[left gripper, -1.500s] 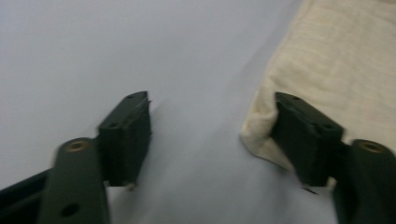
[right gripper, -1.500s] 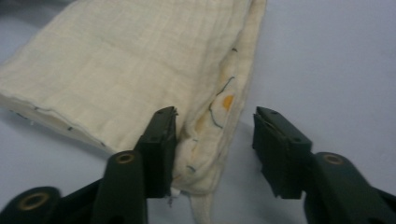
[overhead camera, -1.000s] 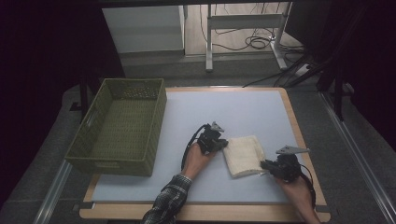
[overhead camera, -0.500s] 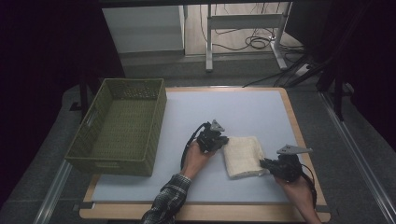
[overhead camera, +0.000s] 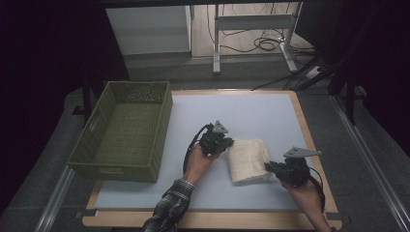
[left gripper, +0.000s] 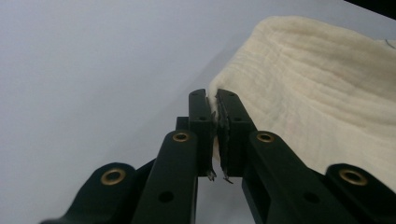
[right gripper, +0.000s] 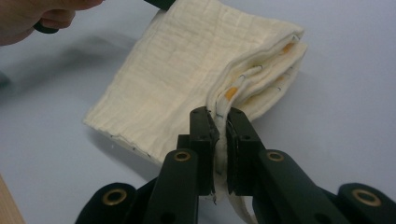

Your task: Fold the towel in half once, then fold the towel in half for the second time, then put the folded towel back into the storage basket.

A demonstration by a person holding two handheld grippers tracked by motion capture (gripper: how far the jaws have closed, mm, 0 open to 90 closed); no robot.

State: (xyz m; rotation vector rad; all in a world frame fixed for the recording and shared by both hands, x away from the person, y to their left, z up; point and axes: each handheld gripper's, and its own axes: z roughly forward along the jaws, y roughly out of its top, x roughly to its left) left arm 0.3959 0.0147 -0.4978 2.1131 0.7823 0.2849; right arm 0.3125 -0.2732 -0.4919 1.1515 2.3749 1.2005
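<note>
A cream folded cloth lies on the pale mat, right of centre. My left gripper is at the cloth's upper left corner, its jaws shut on the cloth edge. My right gripper is at the lower right corner, shut on a lifted top layer of the cloth. In the right gripper view the folded cloth shows several stacked layers with orange marks at its right end, and the person's other hand shows at the upper left.
A green woven basket stands on the left side of the table, with nothing in it. The mat's wooden border runs along the right. Beyond the table are a metal stand and cables on the floor.
Both hands have risen slightly with the cloth corners still pinched. The cloth stays in the same place on the mat.
</note>
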